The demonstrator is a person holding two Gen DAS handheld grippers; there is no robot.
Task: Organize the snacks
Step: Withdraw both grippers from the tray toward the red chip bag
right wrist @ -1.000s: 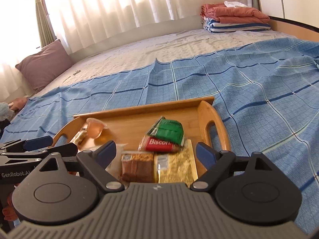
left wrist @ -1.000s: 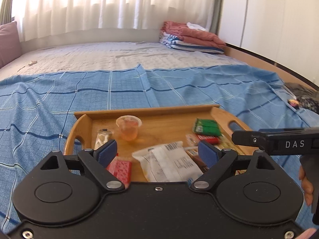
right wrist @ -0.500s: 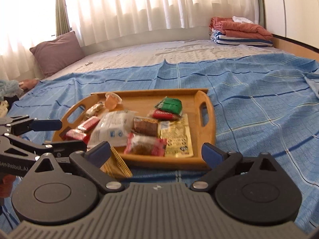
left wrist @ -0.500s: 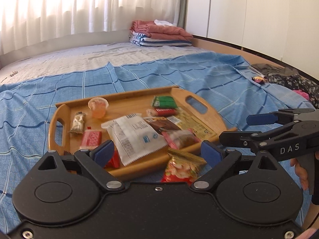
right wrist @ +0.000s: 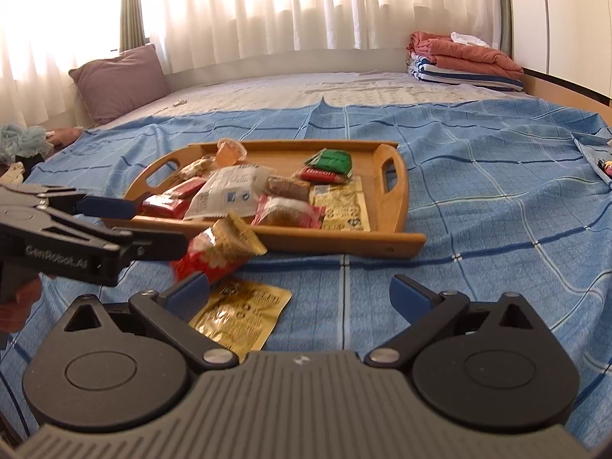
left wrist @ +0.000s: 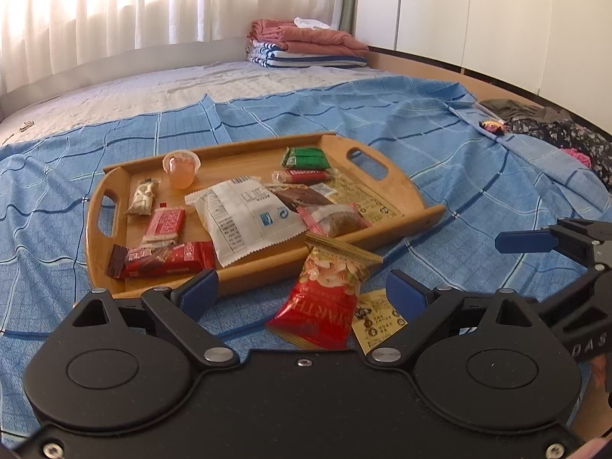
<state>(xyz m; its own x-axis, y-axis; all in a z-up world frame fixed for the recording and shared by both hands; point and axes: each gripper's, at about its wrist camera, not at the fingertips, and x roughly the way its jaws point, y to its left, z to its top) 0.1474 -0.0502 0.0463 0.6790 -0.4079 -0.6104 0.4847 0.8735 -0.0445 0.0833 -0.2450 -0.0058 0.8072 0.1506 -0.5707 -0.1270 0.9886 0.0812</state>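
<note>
A wooden tray (left wrist: 386, 185) (right wrist: 397, 187) on the blue bedspread holds several snacks: a white packet (left wrist: 241, 218) (right wrist: 229, 189), a jelly cup (left wrist: 180, 168), red bars (left wrist: 168, 258), a green packet (left wrist: 306, 157) (right wrist: 331, 160). A red nut bag (left wrist: 325, 298) (right wrist: 218, 252) leans on the tray's near rim. A yellow sachet (left wrist: 376, 317) (right wrist: 241, 313) lies flat beside it. My left gripper (left wrist: 302, 292) is open, straddling the nut bag from behind. My right gripper (right wrist: 298, 290) is open and empty, just right of the sachet.
Folded blankets (left wrist: 306, 46) (right wrist: 463, 61) are stacked at the bed's far right. A mauve pillow (right wrist: 118, 80) lies far left. Dark clothes (left wrist: 554, 134) lie at the right edge. The wooden bed frame (left wrist: 417, 67) runs along the right.
Both grippers have drawn back from the tray, still open. The nut bag and the yellow sachet in front of the tray have come into view.
</note>
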